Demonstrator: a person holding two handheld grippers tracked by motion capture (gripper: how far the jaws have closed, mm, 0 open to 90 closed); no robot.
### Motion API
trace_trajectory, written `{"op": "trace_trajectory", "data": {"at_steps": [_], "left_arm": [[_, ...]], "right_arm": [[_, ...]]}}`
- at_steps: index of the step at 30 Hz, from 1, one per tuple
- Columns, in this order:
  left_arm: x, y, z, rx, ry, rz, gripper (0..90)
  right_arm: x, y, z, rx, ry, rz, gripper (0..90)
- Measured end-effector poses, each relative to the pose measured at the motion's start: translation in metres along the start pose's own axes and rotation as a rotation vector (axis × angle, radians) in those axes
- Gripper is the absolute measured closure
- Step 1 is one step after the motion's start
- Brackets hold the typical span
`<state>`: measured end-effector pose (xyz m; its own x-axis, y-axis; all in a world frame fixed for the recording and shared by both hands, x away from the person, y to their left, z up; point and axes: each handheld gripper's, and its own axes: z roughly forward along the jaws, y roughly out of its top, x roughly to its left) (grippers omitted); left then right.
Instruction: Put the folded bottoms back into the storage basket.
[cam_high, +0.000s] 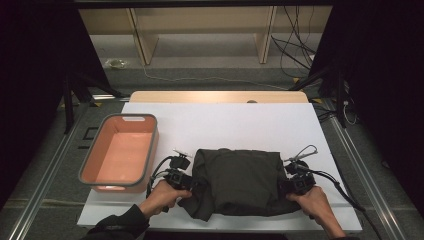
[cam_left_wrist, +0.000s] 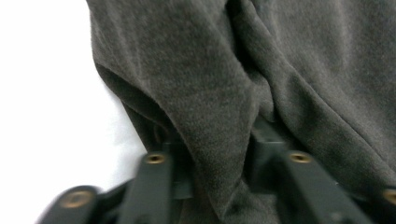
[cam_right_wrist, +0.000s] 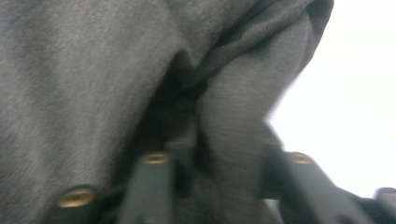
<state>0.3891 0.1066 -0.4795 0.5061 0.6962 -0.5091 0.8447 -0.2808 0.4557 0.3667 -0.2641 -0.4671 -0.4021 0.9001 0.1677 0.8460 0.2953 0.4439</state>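
**A:** Where is the dark garment?

**B:** The dark garment (cam_high: 239, 181) lies folded into a rough block in the lower middle of the high view, on the white sheet (cam_high: 225, 125) that covers the table (cam_high: 215, 96). Its lower left corner sags toward the bottom edge of the frame.

**A:** And the left hand-held gripper?

**B:** The left hand-held gripper (cam_high: 186, 181) sits at the garment's left edge, held by the left hand (cam_high: 162, 196). In the left gripper view a fold of the garment (cam_left_wrist: 219, 121) runs down between the two black jaws. The jaws stand partly apart; I cannot tell whether the pads press on the cloth.

**A:** The right one?

**B:** The right hand-held gripper (cam_high: 290, 182) is at the garment's right edge, in the right hand (cam_high: 315, 200). In the right gripper view a bunched fold (cam_right_wrist: 238, 140) passes between its jaws, which also stand partly apart. That picture is blurred, so I cannot tell whether the fold is pinched.

**A:** What else is around?

**B:** A pink bin (cam_high: 100, 155) with a grey rim stands at the left of the high view, just beside the left hand-held gripper and apart from the garment. Beyond the table, at the top of the frame, are a wooden frame (cam_high: 200, 35) and cables (cam_high: 292, 45) on the floor.
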Motion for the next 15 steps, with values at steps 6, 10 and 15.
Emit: {"op": "trace_trajectory", "data": {"at_steps": [6,10,15], "left_arm": [[0.004,0.004,-0.003,0.007,0.06,-0.018,34.3],[0.002,0.007,0.003,0.029,0.055,-0.011,25.7],[-0.002,0.01,0.011,0.04,0.0,-0.032,27.4]], "right_arm": [[-0.004,0.008,0.004,-0.007,0.018,0.01,40.5],[-0.004,0.009,0.006,-0.003,0.033,0.006,36.5],[-0.004,0.01,0.006,0.001,0.045,0.002,37.4]]}}
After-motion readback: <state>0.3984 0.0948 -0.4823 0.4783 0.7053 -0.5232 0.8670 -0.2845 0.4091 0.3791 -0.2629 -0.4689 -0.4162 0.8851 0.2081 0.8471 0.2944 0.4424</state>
